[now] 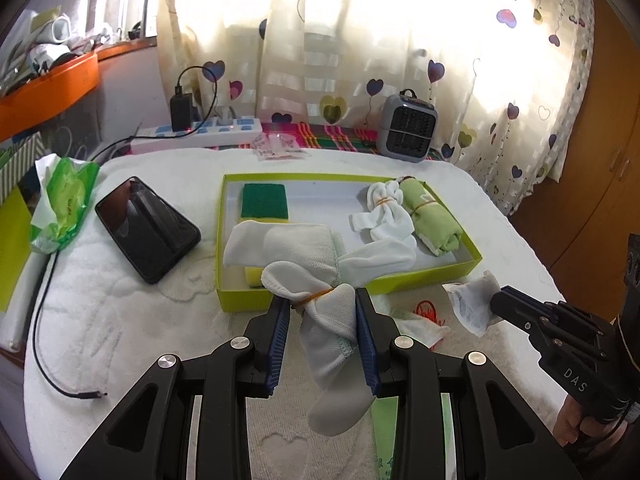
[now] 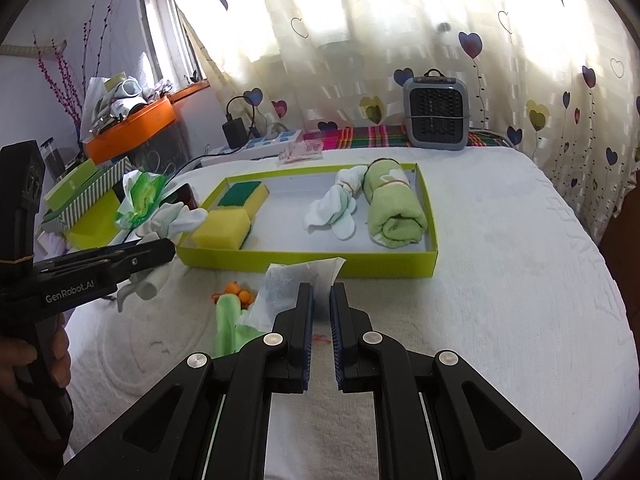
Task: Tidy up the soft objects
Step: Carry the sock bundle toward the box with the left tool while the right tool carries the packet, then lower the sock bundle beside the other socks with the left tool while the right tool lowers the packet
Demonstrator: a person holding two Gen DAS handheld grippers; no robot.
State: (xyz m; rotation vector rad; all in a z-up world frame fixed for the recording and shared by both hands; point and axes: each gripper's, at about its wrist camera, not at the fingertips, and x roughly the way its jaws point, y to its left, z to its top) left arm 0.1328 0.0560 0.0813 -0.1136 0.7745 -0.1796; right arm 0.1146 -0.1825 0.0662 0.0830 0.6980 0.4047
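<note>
On the tools, "GenRobot.AI" and "DAS" are printed. Left tool point(image 1: 322, 300) clamps white socks point(image 1: 332, 320); right tool point(image 2: 321, 294) pinches a sachet point(image 2: 288, 284). White towelling covers the counter point(image 2: 500, 280); heart curtains point(image 2: 400, 20) behind.

Box point(image 2: 304, 258) near the middle of the bed point(image 2: 500, 280), toward its far edge. In the box: two sponges point(image 2: 224, 232) at the left end, one behind the other; sock bundle point(image 2: 334, 208) and rolled towel point(image 2: 394, 210) side by side at the right end, towel rightmost. Phone point(image 1: 146, 228) left of the box, tissue pack point(image 1: 64, 200) further left. Heater point(image 2: 436, 114) and power strip point(image 1: 200, 134) along the far edge.
</note>
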